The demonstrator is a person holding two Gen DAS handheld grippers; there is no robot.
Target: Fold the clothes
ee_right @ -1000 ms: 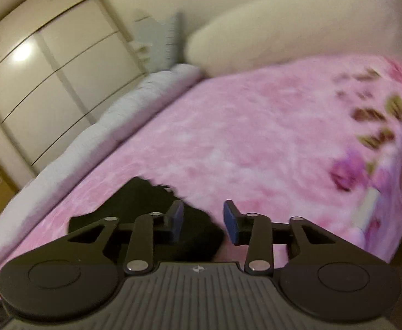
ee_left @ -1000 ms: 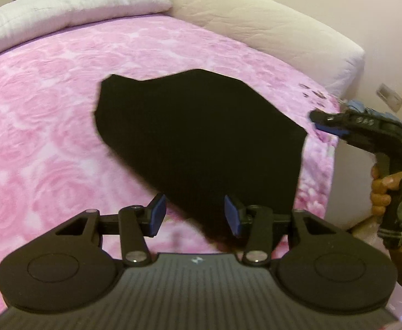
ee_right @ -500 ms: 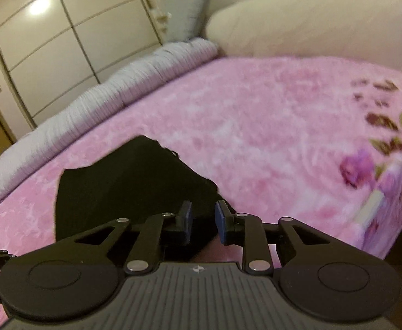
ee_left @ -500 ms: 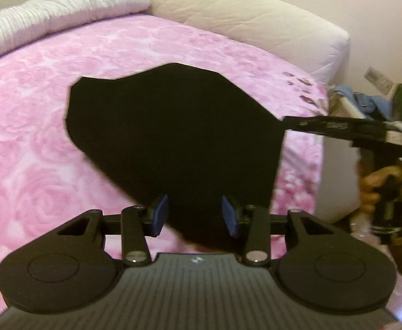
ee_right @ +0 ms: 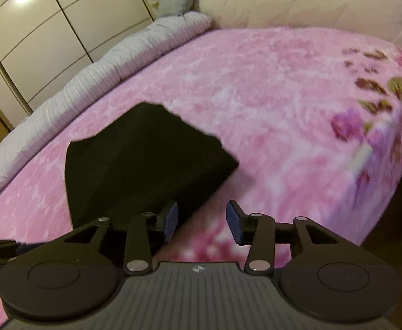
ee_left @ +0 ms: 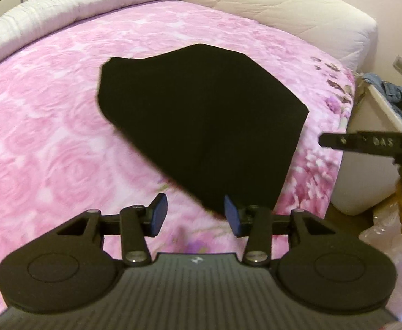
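Blue-padded fingers [ee_left: 159, 214] — flat, angular black garment [ee_left: 201, 121]

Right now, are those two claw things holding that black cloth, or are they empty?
Left gripper: open, holding nothing; the black cloth lies on the pink blanket ahead of its fingers.
Right gripper: open, holding nothing.

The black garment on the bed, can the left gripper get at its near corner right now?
Probably yes: the left gripper is open just short of the black garment, with only bare pink blanket between.
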